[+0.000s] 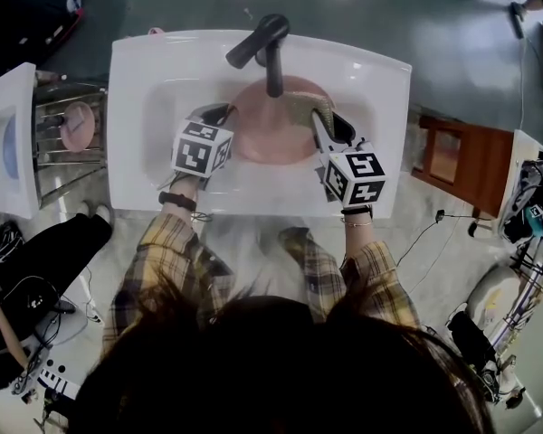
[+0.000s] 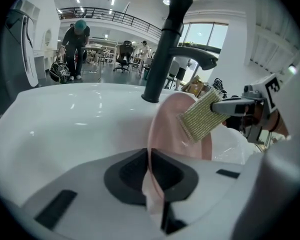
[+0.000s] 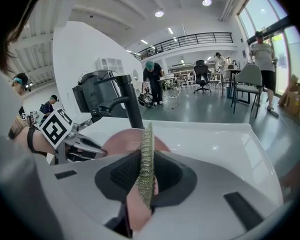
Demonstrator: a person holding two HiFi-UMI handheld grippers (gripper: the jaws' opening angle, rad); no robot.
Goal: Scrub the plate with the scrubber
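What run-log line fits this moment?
left gripper: shut on pink plate | right gripper: shut on scrubber | scrubber: at plate face | place: white sink, under black faucet

Pink round plate [image 1: 270,134], tilted in white sink [image 1: 136,80], glittery olive-gold scrubber [image 1: 305,108] at its upper right rim

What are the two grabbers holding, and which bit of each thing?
The left gripper pinches the pink plate by its rim. The right gripper pinches the scrubber by one edge, and most of it sticks out.
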